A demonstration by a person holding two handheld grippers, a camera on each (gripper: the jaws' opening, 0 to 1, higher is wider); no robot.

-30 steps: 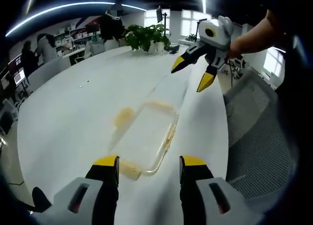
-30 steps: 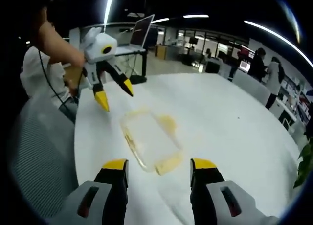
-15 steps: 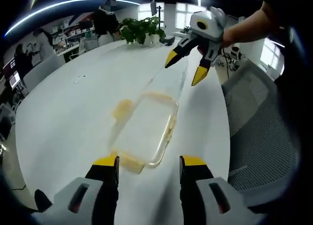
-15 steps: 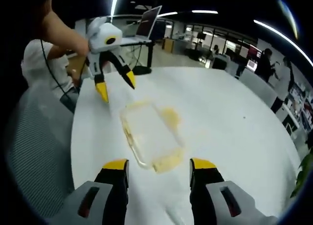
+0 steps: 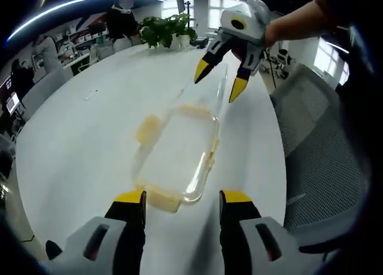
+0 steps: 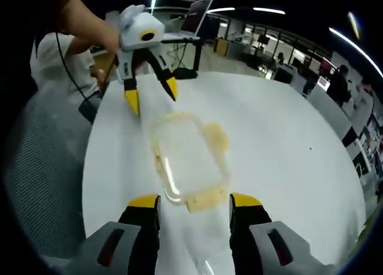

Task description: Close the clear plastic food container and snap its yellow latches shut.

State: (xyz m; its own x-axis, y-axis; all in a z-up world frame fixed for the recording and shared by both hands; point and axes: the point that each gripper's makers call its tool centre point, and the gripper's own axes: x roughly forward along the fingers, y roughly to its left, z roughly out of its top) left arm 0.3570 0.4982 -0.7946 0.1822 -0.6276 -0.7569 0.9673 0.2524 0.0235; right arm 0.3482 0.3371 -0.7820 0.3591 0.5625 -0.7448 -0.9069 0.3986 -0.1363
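Left gripper view: left gripper (image 5: 181, 198) is seen with jaws spread, nothing between them. The clear container (image 5: 177, 152) lies flat on the white table (image 5: 84, 137), just ahead of the jaw tips; its near end sits between the two yellow tips. Yellow latches are seen at the near end (image 5: 157, 198), on the left side (image 5: 148, 130) and along the right edge (image 5: 210, 158). The lid is on the box; whether the latches are snapped cannot be told.

The right gripper (image 5: 216, 86) is seen beyond the container's far end, above the table, jaws parted, gripping nothing.

Right gripper view: own jaws are spread around the container's (image 6: 190, 157) near end, right gripper (image 6: 194, 202) empty. The left gripper (image 6: 151, 97) is held beyond the far end, slightly left, jaws apart, tips pointing down toward the table (image 6: 287, 161).

A grey mesh chair (image 5: 323, 155) stands to the right of the left gripper, beside the table. A potted plant (image 5: 161, 30) sits at the far table edge. A laptop on a stand (image 6: 200, 15) is seen past the table.
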